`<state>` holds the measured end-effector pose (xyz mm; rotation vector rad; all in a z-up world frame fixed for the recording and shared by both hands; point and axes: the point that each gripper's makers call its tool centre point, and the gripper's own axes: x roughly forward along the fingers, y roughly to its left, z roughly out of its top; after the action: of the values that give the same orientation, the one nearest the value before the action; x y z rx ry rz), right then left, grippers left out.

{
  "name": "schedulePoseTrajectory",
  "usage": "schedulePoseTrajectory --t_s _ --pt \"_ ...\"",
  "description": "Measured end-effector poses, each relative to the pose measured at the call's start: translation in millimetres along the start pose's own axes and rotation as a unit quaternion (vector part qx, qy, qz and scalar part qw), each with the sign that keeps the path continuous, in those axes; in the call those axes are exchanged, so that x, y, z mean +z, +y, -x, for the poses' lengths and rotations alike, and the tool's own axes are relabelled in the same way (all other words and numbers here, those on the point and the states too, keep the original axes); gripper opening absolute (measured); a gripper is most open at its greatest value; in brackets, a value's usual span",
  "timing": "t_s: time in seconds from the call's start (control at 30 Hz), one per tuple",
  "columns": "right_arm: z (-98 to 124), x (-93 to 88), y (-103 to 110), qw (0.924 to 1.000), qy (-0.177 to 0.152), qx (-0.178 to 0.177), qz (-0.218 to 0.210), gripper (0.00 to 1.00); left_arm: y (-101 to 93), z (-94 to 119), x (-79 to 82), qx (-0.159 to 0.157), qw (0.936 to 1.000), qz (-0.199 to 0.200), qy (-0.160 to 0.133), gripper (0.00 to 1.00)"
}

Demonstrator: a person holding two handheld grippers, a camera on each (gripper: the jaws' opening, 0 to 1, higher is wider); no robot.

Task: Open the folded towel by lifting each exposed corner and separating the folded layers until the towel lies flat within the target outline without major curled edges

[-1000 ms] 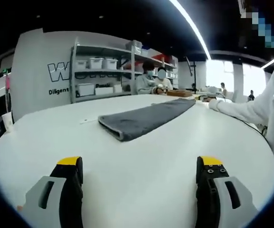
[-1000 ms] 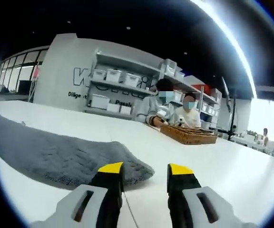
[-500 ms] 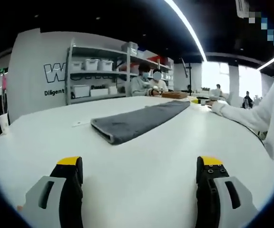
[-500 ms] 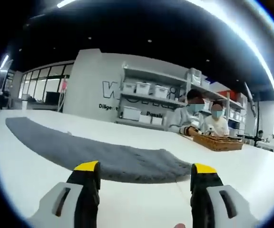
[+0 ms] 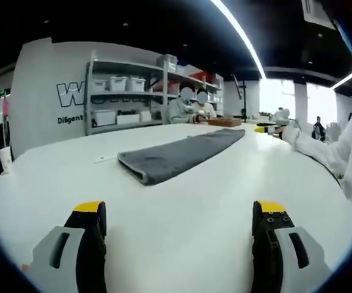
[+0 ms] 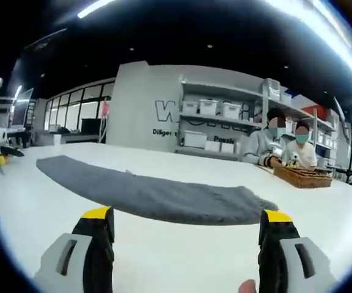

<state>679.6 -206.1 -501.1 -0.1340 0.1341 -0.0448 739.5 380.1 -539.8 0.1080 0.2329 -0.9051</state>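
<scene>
The grey towel lies folded in a long strip on the white table. The left gripper and the right gripper hover short of it, jaws spread wide, holding nothing.

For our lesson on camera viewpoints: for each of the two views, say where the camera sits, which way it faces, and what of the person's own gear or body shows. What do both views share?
Left gripper view: rides the left claw, low over the table, facing one short end of the towel; its open jaws and a white sleeve show.
Right gripper view: rides the right claw, facing the towel's long side; its open jaws show.
Shared: towel, table, shelves.
</scene>
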Motion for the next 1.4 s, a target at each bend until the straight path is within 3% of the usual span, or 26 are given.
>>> schedulePoseTrajectory --t_s 0.33,0.5,0.57,0.8,1.0,1.17,1.27,1.4 --pt "7 23.3 -1 0.9991 -0.041 -0.004 0.008 0.99 16.1 -16 2.6 -0.009 0.9996 0.023 -0.017 0.93" --pt "10 23.1 -6 0.9993 -0.037 -0.006 0.000 0.99 21.1 -26 9.3 -0.017 0.9995 0.023 -0.014 0.93" --pt "10 21.3 -6 0.9995 -0.029 -0.006 -0.007 0.99 22.5 -34 15.1 -0.027 0.9991 0.028 -0.014 0.92" --pt "8 -10.0 11 0.9968 0.051 0.023 -0.057 0.99 21.5 -57 22.1 -0.043 0.9985 0.035 0.001 0.89" --pt "7 -19.5 22 0.9949 0.089 0.032 -0.034 0.99 19.4 -74 15.4 -0.052 0.9978 0.031 0.028 0.83" --pt "6 -23.9 27 0.9936 0.104 0.037 -0.025 0.99 30.2 -80 17.9 -0.039 0.9977 0.046 0.031 0.78" --pt "6 -23.7 28 0.9934 0.105 0.039 -0.026 0.99 35.1 -84 19.0 -0.031 0.9982 0.031 0.040 0.75" --pt "8 -23.4 27 0.9935 0.105 0.034 -0.024 0.98 38.5 -88 17.4 -0.036 0.9976 0.031 0.051 0.58"
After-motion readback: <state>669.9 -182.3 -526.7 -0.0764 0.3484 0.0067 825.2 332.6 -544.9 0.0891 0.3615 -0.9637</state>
